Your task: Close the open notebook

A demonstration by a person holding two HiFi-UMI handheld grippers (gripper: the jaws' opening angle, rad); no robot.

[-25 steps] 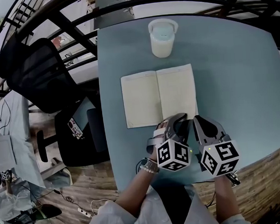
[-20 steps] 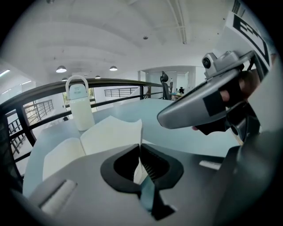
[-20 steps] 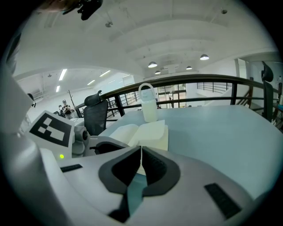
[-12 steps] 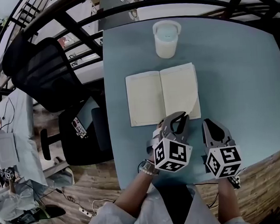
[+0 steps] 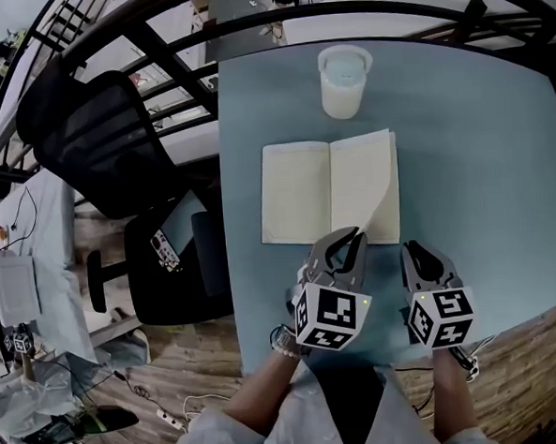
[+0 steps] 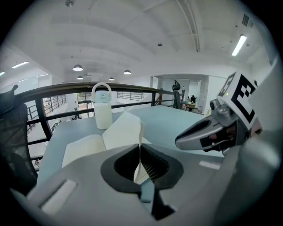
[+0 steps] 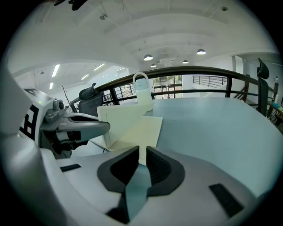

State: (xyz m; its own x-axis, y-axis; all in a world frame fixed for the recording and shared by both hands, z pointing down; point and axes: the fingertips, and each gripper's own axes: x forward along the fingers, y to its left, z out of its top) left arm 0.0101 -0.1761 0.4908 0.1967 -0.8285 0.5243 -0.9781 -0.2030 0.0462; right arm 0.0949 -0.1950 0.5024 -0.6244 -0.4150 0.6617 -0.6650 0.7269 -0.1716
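Freshly closed, the left gripper (image 5: 349, 238) pinched the lower corner of the right-hand page (image 5: 381, 187), curling it off the open notebook (image 5: 300, 192) at mid-frame on the blue table (image 5: 481, 157). The right gripper (image 5: 416, 253), lower right, sat nearly shut and empty. Swinging the leaf leftward slowly, without tugging, looked the safest way to avoid tearing it.

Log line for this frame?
left tongs: just closed on page corner | right tongs: shut, empty | notebook: open
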